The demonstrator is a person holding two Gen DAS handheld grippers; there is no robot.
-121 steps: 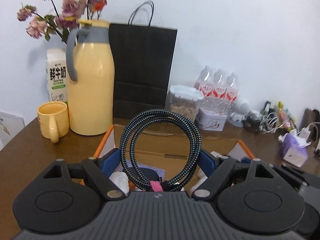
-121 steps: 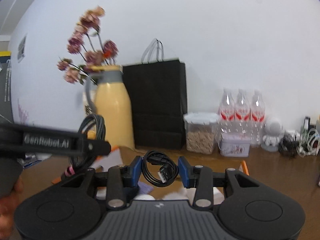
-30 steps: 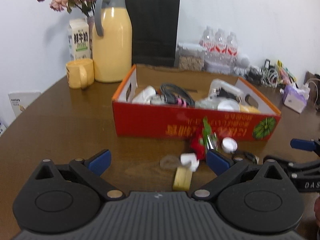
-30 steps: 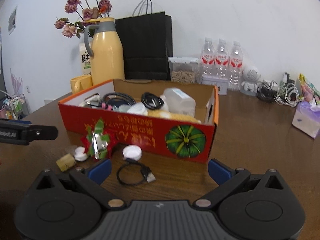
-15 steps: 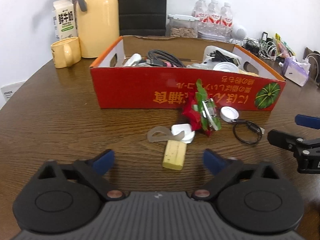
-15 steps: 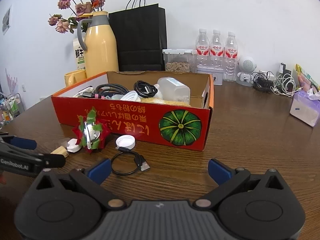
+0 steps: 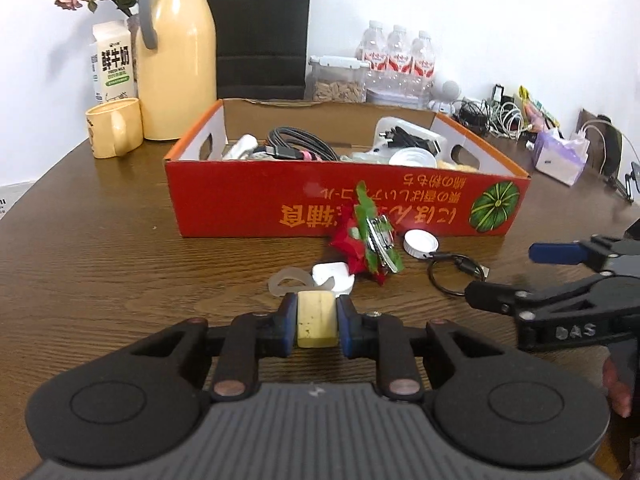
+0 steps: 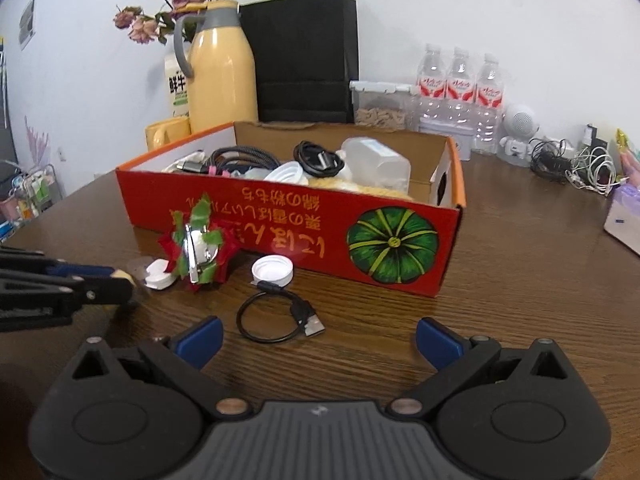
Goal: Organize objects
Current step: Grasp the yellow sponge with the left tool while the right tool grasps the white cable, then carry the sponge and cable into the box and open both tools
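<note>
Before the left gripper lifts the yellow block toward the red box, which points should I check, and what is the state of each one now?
1. Grip: the left gripper has just been closing, and its pads press both sides of the yellow block: ok.
2. Block free of neighbours: its far end lies close to the translucent piece and the white case; contact: cannot tell.
3. Space in the red box: cables and containers fill much of it; free spot: cannot tell.
4. Right gripper out of the way: open, empty, off to the side: ok.
5. Black cable loop lies clear of the block: ok.
</note>
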